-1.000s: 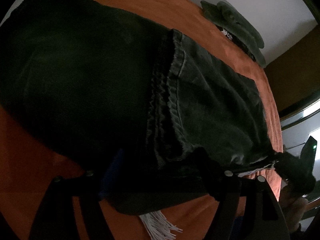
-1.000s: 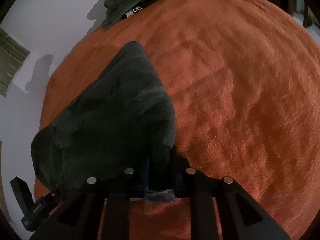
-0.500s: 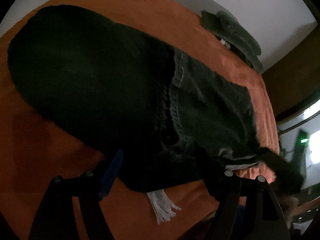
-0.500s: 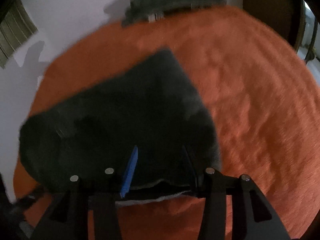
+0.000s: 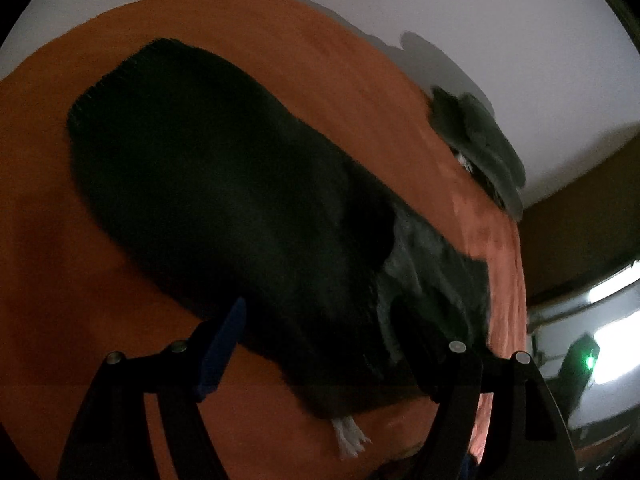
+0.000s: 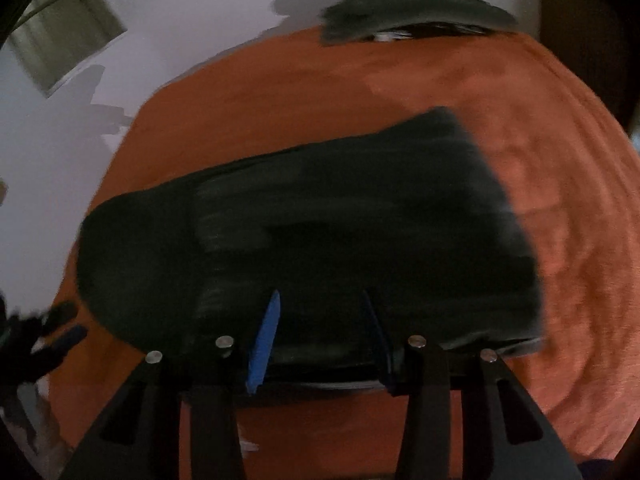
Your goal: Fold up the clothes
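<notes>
A pair of dark denim jeans (image 5: 240, 220) lies folded on the orange blanket (image 5: 48, 280). White frayed threads (image 5: 349, 438) stick out at its near edge. My left gripper (image 5: 320, 320) is open and hovers just above the jeans' near edge, holding nothing. In the right wrist view the same jeans (image 6: 320, 232) lie flat in front of my right gripper (image 6: 324, 312), which is open with its blue pads (image 6: 266, 340) apart over the near hem. The right wrist view is blurred by motion.
A folded grey-green garment (image 5: 480, 144) lies at the far edge of the blanket by the white wall; it also shows in the right wrist view (image 6: 412, 4). The other gripper (image 6: 36, 340) shows at the left edge. Orange blanket (image 6: 560, 200) surrounds the jeans.
Both grippers opened and let go of the jeans, then pulled back and up. The jeans now lie flat on the blanket.
</notes>
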Tool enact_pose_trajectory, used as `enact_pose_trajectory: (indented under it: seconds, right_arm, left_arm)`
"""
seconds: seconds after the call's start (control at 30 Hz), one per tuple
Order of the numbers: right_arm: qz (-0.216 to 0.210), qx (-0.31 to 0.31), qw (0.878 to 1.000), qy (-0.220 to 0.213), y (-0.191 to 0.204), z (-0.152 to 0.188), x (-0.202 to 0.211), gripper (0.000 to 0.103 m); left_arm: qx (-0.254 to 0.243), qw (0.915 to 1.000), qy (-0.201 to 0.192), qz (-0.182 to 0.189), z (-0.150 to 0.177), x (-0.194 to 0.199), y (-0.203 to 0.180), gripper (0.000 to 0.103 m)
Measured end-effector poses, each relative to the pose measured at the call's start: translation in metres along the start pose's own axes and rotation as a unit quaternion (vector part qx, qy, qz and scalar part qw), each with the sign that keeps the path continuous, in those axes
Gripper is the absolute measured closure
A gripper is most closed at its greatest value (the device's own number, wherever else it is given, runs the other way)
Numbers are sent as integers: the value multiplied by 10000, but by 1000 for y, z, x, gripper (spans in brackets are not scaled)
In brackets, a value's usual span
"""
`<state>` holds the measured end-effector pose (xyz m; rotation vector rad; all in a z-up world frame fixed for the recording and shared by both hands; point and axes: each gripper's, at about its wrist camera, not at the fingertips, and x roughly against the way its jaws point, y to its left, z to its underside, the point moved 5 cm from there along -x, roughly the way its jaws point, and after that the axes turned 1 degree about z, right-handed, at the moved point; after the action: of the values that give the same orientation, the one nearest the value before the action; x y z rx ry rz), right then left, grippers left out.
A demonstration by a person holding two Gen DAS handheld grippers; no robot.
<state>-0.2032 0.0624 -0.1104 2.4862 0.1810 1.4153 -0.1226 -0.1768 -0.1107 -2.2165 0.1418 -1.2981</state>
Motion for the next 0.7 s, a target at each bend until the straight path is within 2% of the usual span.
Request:
enact_pose_trajectory:
  seconds: [0.13, 0.27, 0.4, 0.47, 0.5, 0.7]
  right_arm:
    - [-508, 351, 9981, 48, 74, 1, -13, 61]
    - [-729, 729, 9946, 100, 131, 1, -29, 61]
    - [-757, 1051, 9915, 113, 171, 7, -40, 61]
    - [-710, 1195, 9903, 83, 181, 7, -46, 61]
    - [-679, 1241, 9899, 70, 184, 7, -48, 61]
    - [-546, 1185, 9914, 68, 184, 6, -55, 61]
  left_arm:
    - [375, 9993, 22, -47, -35, -5, 43, 26]
    - [1066, 9942, -109, 93, -54, -9, 102, 25]
    - [2000, 9778, -200, 587, -54, -19, 161, 25]
    - [2368, 9652, -270, 1079, -53, -21, 178, 25]
    - [2466, 9606, -322, 1242, -52, -21, 182, 25]
    - [2661, 9466, -516, 1744, -46, -24, 184, 23]
